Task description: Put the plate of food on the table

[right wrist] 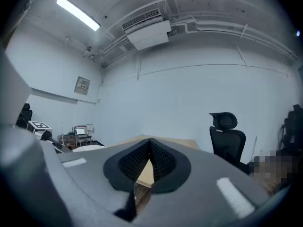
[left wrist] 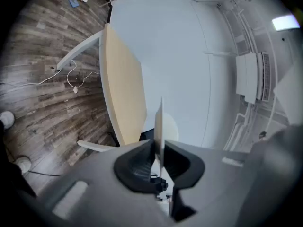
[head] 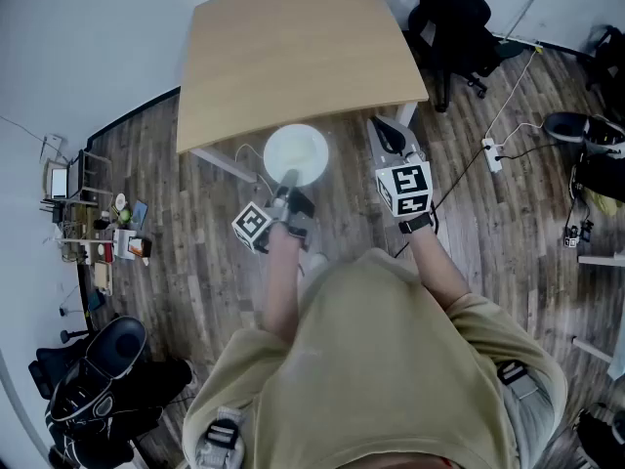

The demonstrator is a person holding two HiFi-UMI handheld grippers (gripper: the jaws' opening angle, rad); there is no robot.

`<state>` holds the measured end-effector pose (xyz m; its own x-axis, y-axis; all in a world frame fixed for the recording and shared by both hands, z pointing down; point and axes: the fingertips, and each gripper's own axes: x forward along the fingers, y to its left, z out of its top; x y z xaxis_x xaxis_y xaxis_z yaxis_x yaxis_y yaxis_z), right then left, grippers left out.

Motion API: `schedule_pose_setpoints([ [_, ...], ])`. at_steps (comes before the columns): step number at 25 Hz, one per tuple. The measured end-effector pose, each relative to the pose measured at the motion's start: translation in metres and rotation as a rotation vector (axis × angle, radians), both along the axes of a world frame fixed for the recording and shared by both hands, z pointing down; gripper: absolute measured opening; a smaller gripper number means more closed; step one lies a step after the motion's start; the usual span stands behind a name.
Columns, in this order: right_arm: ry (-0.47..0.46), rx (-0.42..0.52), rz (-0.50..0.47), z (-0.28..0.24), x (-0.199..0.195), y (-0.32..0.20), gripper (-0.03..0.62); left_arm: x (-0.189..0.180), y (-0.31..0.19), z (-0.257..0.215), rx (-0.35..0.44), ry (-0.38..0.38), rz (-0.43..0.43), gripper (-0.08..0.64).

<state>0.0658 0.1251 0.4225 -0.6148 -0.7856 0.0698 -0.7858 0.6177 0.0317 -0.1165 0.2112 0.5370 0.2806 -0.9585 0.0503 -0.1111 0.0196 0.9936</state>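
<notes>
A light wooden table point(head: 293, 57) stands just ahead of the left gripper point(head: 289, 184) and the right gripper point(head: 384, 127). Both are over plank floor point(head: 195, 262). A white power strip point(head: 491, 154) lies right of the right gripper, and a black office chair point(head: 454, 27) stands ahead of it.

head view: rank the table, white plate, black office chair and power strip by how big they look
1. table
2. black office chair
3. white plate, held up nearer the camera, so its size is flattered
4. power strip
</notes>
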Motion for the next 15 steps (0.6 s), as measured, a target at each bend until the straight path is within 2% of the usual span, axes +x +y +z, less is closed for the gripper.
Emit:
schedule_pose_setpoints([
  [7, -0.066, -0.056, 0.077, 0.014, 0.038, 0.001, 0.005, 0.021, 0.011, 0.003, -0.054, 0.016, 0.006, 0.026],
  [15, -0.088, -0.126, 0.111, 0.047, 0.037, -0.018, 0.005, 0.009, -0.003, 0.013, -0.086, -0.028, 0.025, 0.026],
])
